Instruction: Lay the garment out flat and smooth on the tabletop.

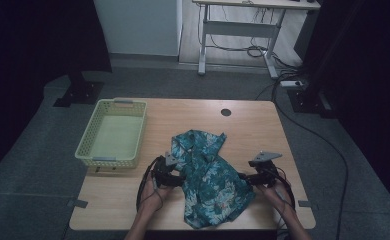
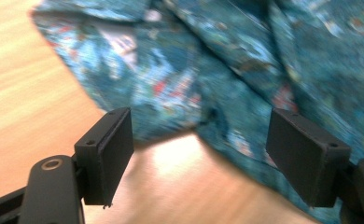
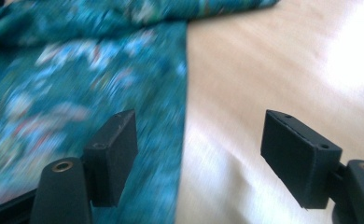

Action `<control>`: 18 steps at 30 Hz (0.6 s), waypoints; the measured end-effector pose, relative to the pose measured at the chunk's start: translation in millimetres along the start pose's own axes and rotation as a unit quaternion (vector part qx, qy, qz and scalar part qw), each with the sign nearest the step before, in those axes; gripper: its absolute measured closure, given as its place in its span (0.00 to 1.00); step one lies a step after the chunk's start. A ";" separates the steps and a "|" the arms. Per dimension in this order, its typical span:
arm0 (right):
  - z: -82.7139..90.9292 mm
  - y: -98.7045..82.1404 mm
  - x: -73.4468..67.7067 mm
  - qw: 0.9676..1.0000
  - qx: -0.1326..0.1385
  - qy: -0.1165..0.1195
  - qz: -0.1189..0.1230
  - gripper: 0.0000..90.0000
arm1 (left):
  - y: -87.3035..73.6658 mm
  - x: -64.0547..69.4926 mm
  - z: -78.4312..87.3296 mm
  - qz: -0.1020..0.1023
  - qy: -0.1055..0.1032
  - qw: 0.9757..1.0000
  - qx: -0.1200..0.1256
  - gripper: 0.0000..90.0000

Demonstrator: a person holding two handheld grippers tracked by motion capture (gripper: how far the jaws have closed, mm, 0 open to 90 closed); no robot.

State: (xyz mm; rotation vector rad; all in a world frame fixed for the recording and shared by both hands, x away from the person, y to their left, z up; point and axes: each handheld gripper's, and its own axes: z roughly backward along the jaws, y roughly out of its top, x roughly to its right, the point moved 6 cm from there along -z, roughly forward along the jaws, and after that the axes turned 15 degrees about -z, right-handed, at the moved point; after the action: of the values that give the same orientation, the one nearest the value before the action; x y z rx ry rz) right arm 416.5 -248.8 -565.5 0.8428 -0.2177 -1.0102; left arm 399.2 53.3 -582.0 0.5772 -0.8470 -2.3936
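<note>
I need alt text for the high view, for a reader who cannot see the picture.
A crumpled teal floral shirt lies on a wooden table, with a person's left gripper at its left edge and right gripper at its right edge. An empty pale yellow basket stands on the table's left side.

One teal floral shirt [image 1: 208, 175], one pale green basket [image 1: 85, 147], two grippers and one wooden table [image 1: 253, 130] are here.
</note>
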 end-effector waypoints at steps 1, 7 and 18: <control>0.0 0.0 0.0 1.000 0.000 0.000 0.000 0.29 | 0.0 0.0 0.0 0.000 0.000 1.000 0.000 0.25; -43.2 10.2 9.9 1.000 -0.029 -0.011 0.000 0.29 | -2.5 4.4 -6.1 -0.015 0.012 1.000 -0.016 0.24; -25.8 -14.7 -8.9 0.999 -0.040 0.005 0.022 0.35 | -7.4 -27.6 -8.6 -0.001 0.030 0.999 -0.031 0.24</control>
State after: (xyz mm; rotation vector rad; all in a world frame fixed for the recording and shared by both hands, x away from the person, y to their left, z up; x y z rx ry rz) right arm 415.5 -231.9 -591.5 0.7664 -0.1847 -0.9667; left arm 422.6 71.1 -587.3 0.6224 -0.7445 -2.3822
